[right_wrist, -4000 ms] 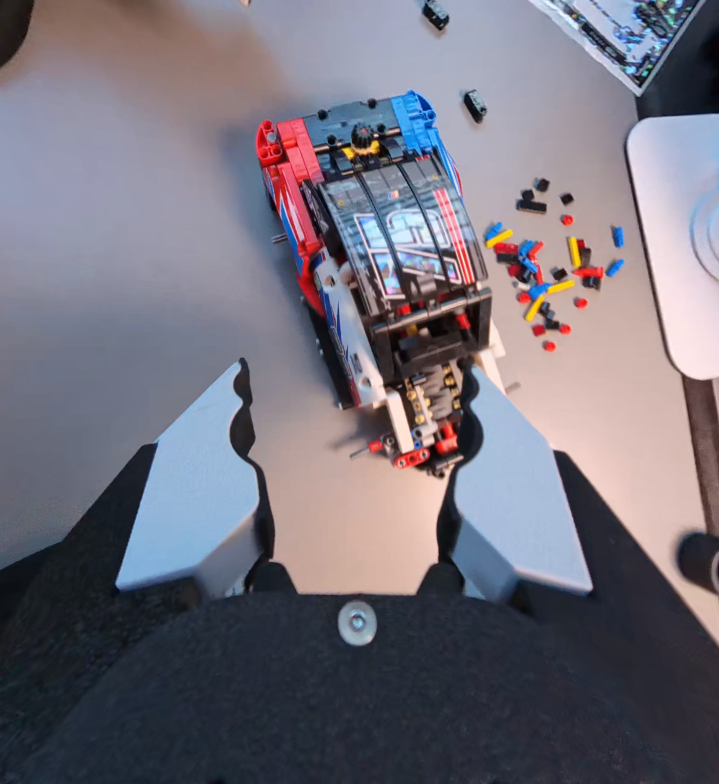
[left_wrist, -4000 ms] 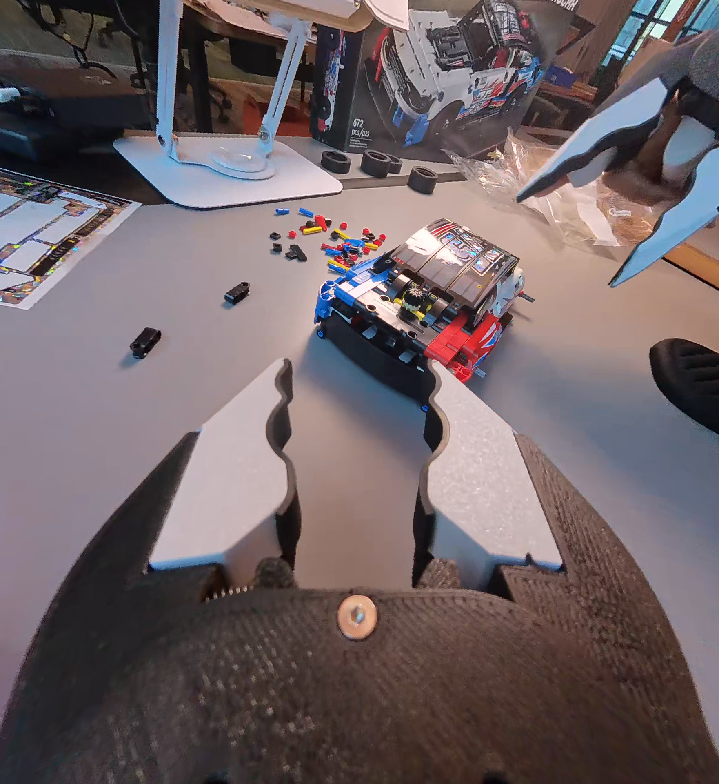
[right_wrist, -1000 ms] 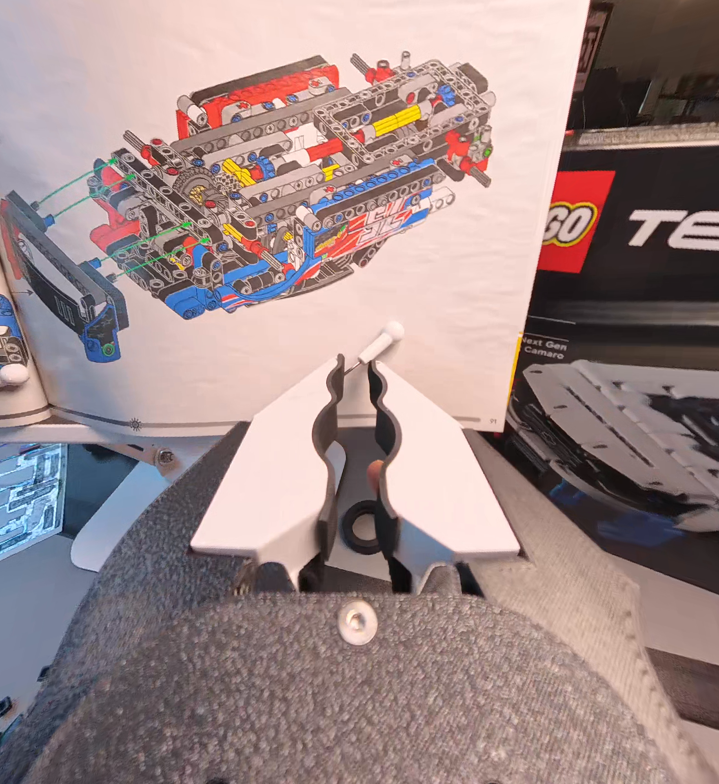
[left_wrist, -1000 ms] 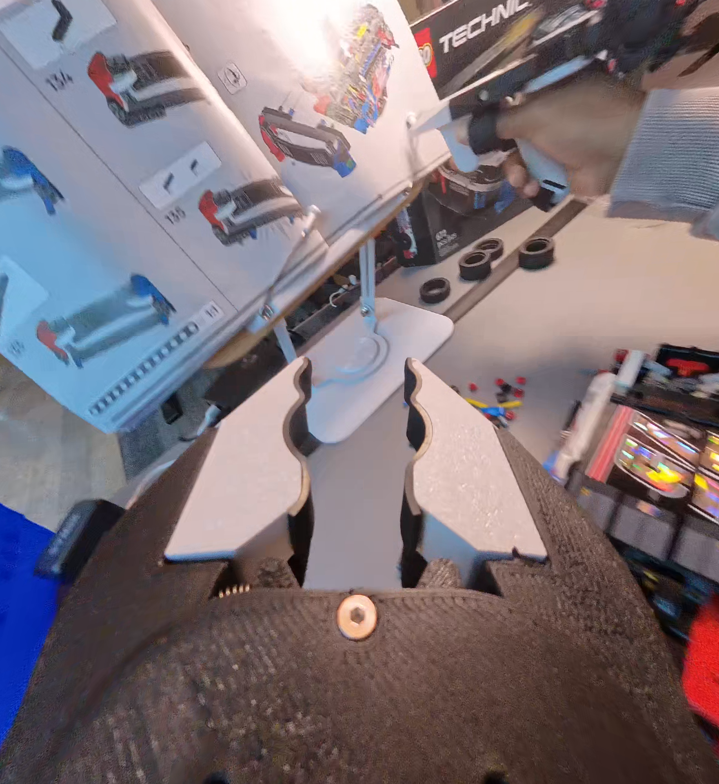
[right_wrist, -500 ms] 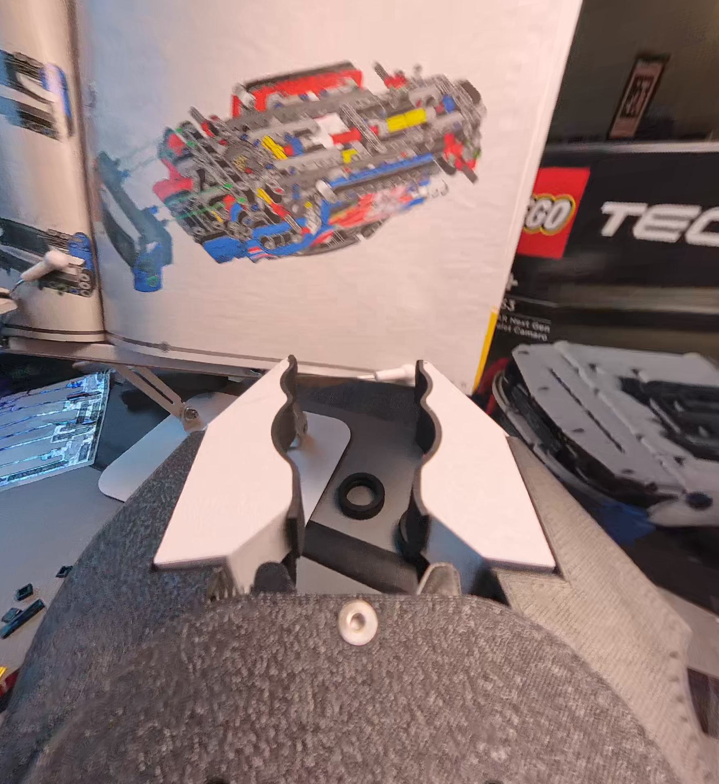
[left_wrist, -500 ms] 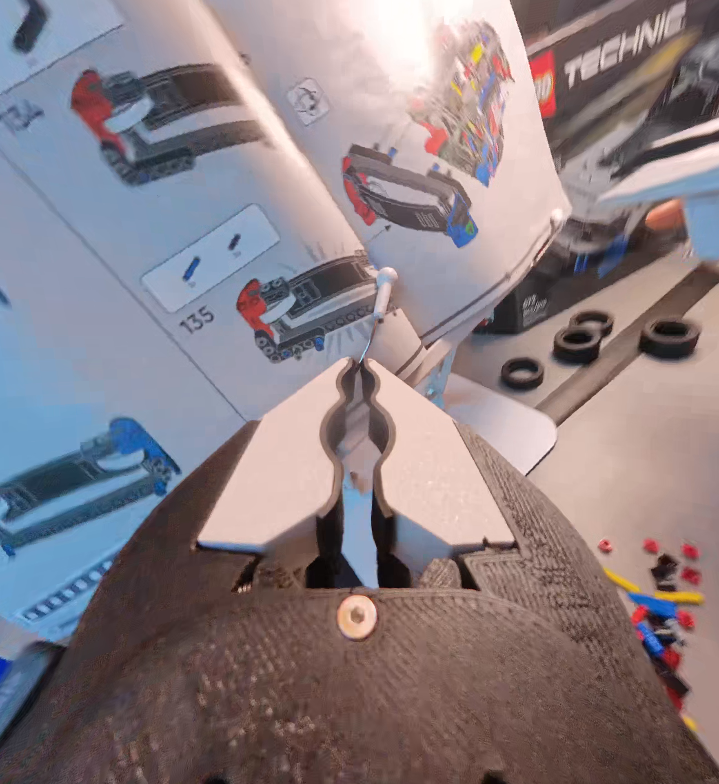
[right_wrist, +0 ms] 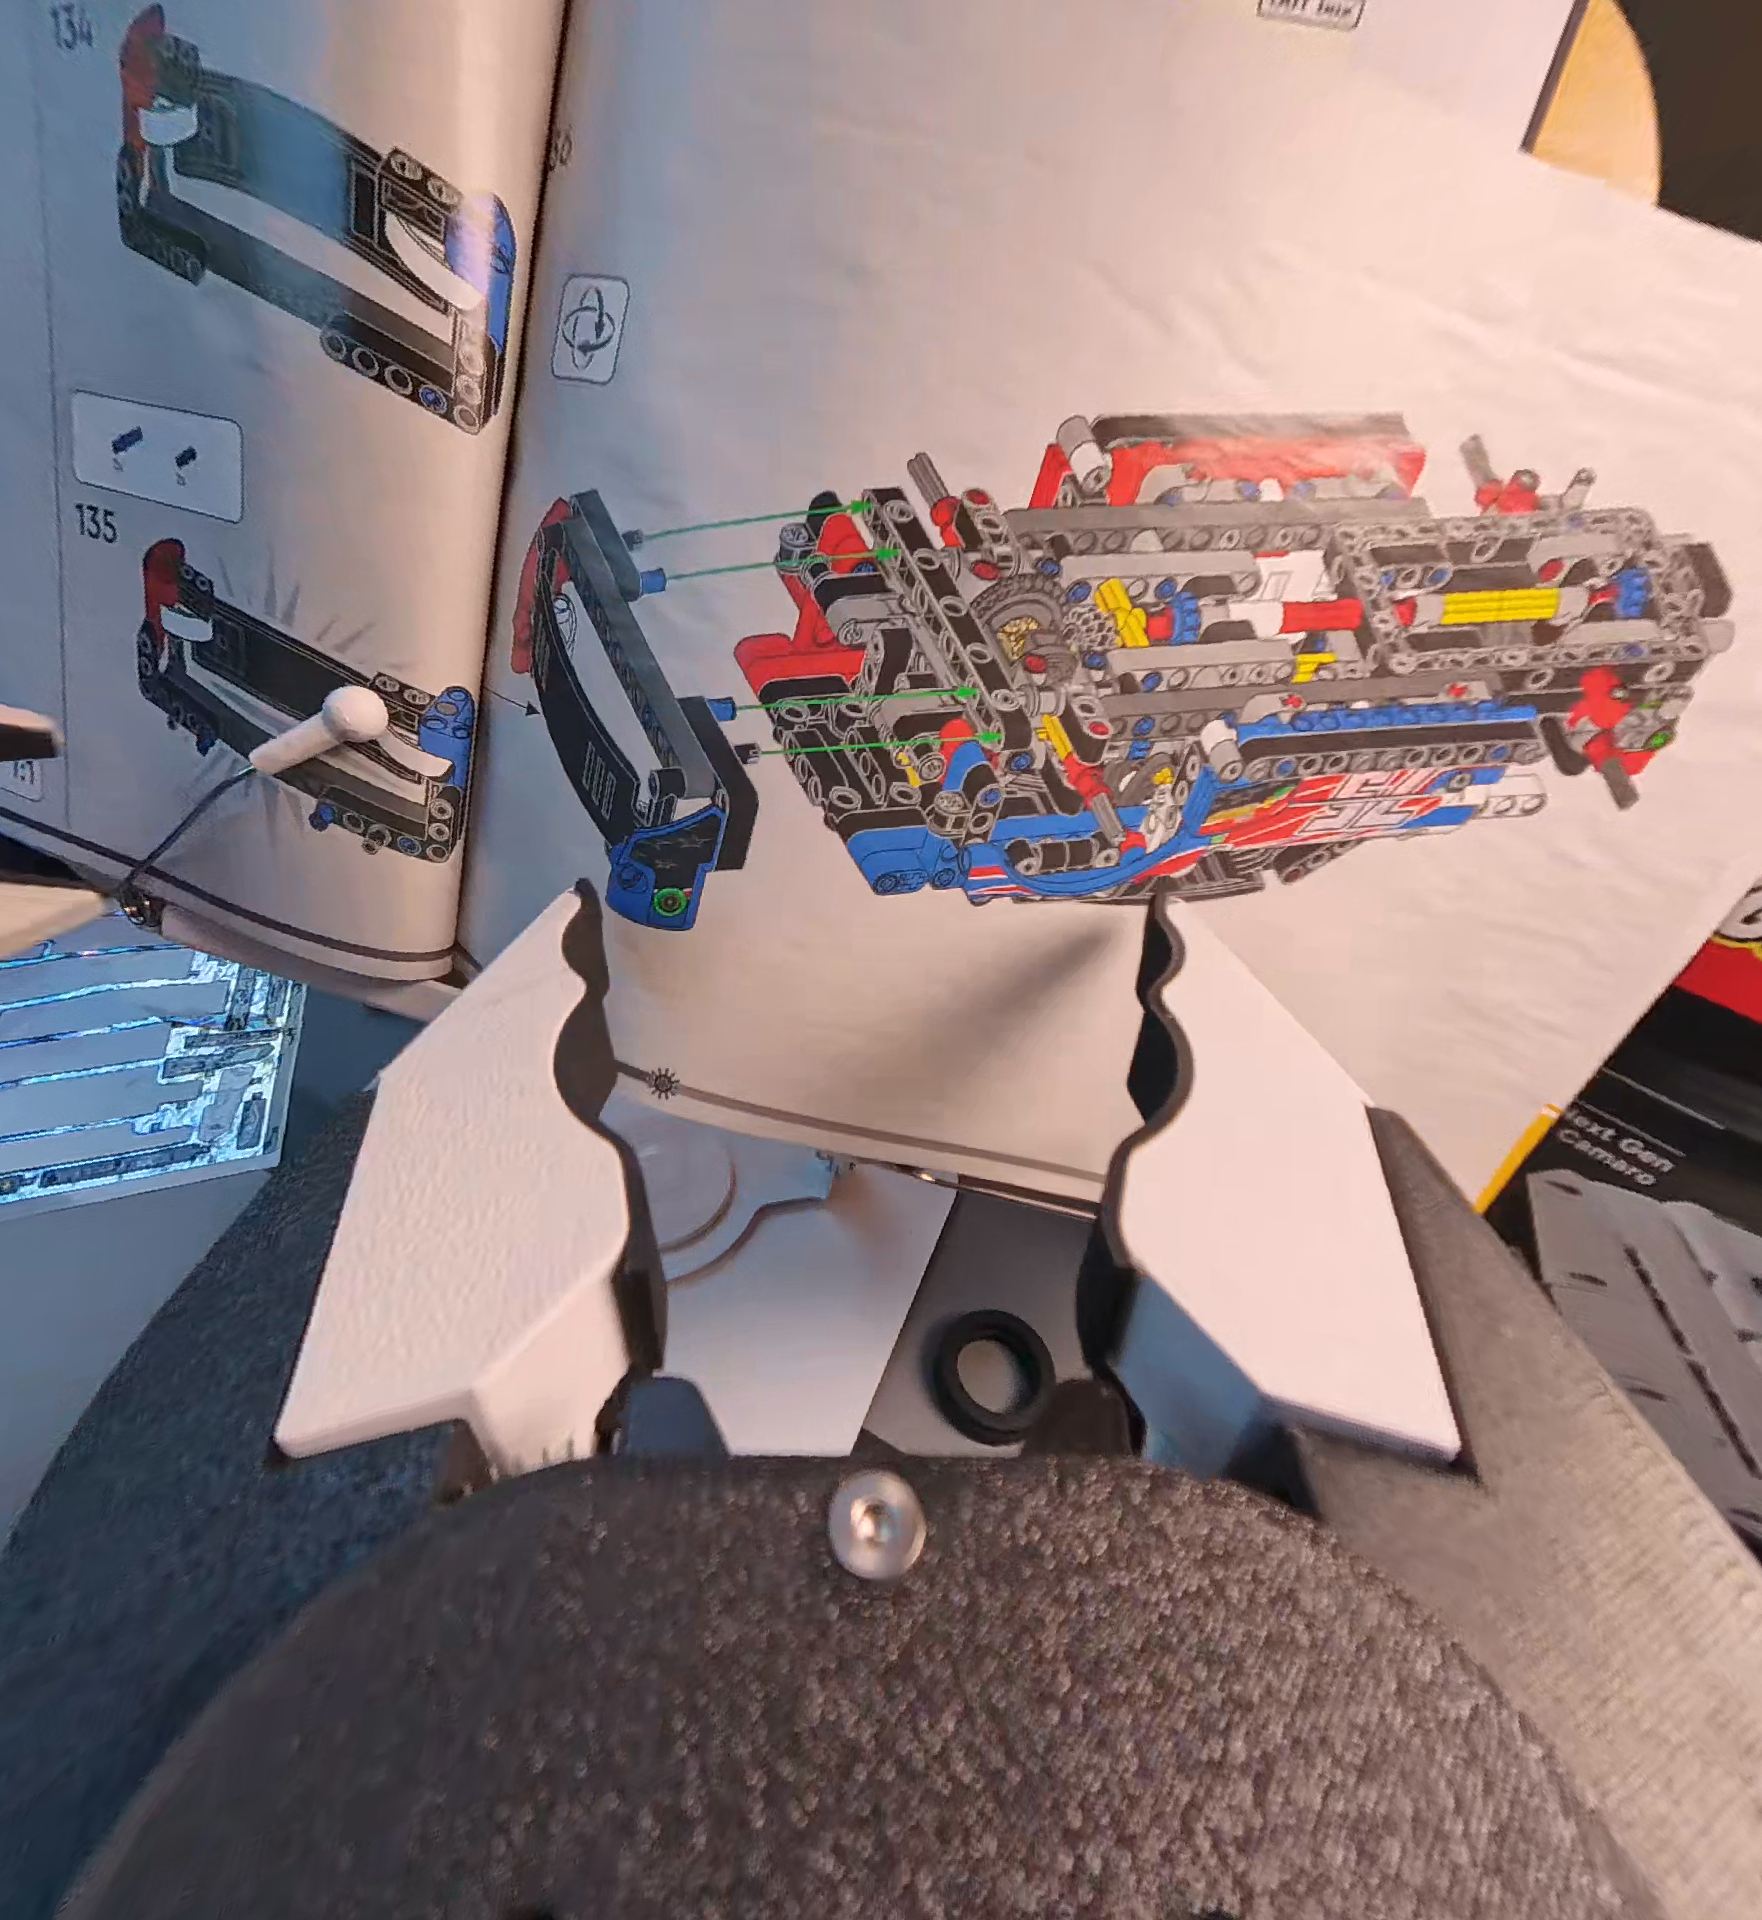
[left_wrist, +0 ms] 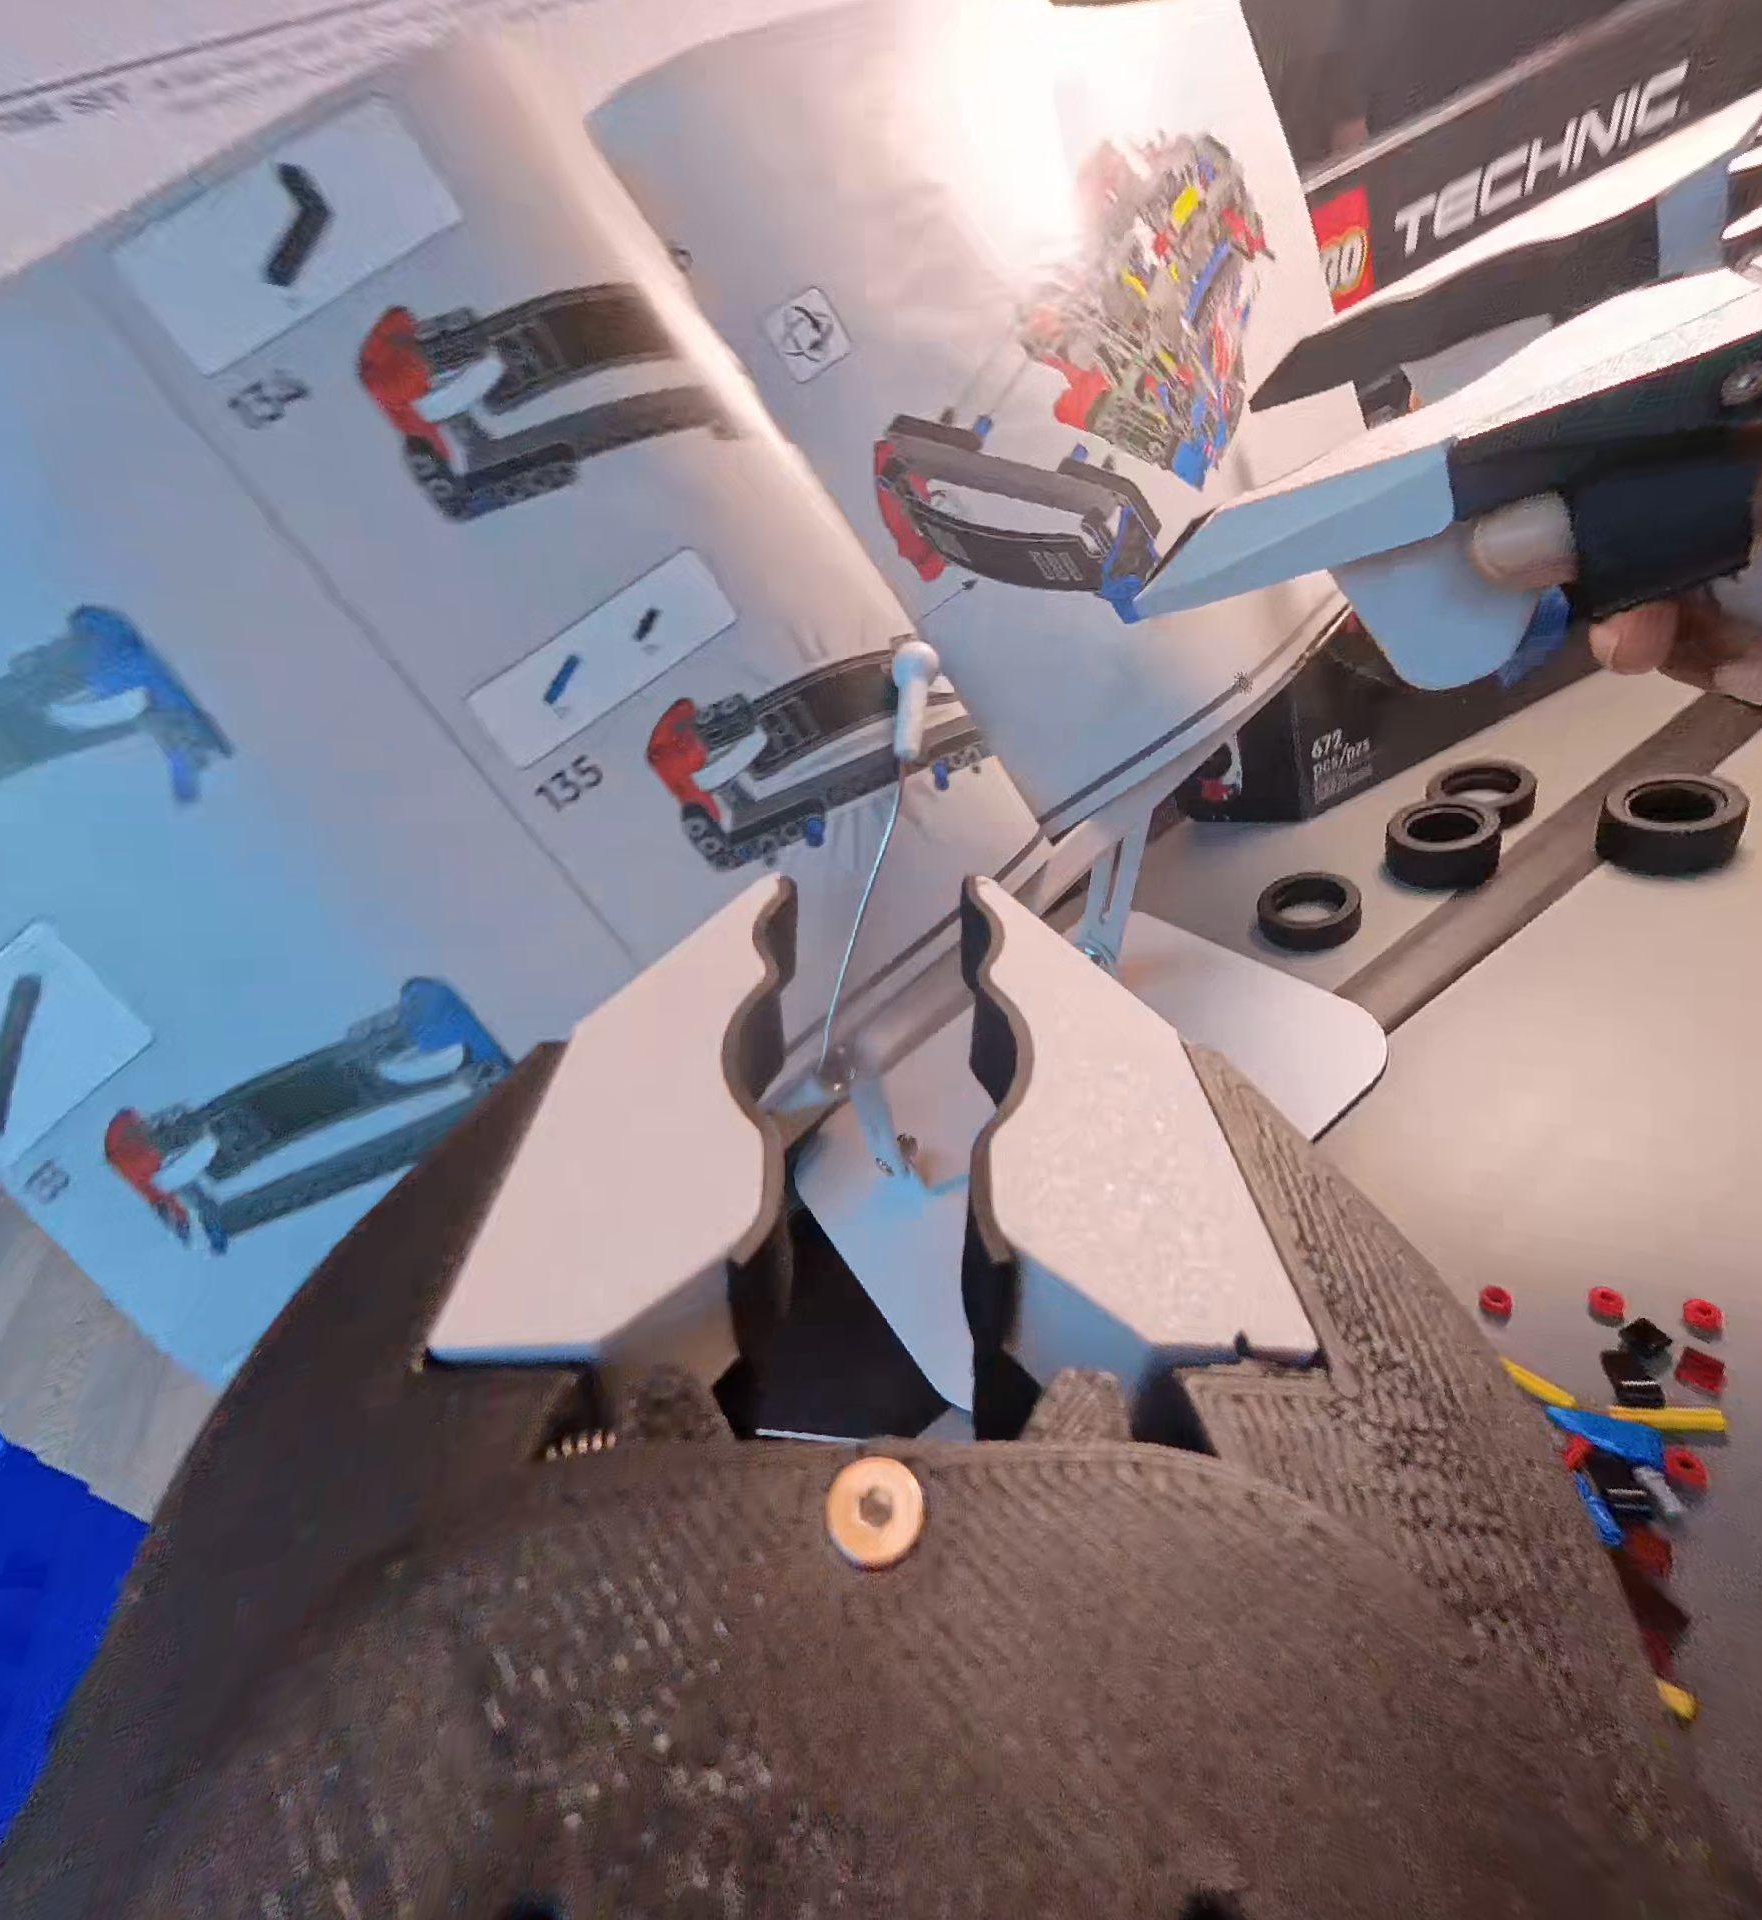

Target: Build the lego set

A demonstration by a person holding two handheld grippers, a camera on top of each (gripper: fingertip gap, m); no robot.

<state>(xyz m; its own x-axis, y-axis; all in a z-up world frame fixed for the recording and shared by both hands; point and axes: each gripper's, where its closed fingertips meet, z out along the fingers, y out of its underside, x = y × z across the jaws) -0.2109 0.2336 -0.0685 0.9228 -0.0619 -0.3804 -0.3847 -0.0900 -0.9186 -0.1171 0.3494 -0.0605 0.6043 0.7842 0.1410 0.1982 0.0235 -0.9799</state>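
— Left wrist view first: what is sitting in front of the left tool?

— Its jaws are standing narrowly apart with nothing between them, pointing at the open instruction booklet that is resting on a white stand. A thin wire page clip with a white tip is lying over the lower edge of the left page.

— And the other tool?

— The right tool is gaping wide and gripping nothing, facing the right-hand page of the booklet, close to its bottom edge. From the left camera it is showing at upper right, held in a hand.

— Any containers?

— Only the black set box behind the booklet; I cannot tell what is in it. A blue thing at lower left is too blurred to name.

— Where are the set's parts lying?

— Four black tyres are lying on the grey worktop before the box, two of them touching. A heap of small red, blue, yellow and black loose pieces is lying at the right edge. A silvery sticker sheet is lying flat, left of the stand.

— Room for moving?

— Bare worktop is showing between the stand's base, the tyres and the small pieces.
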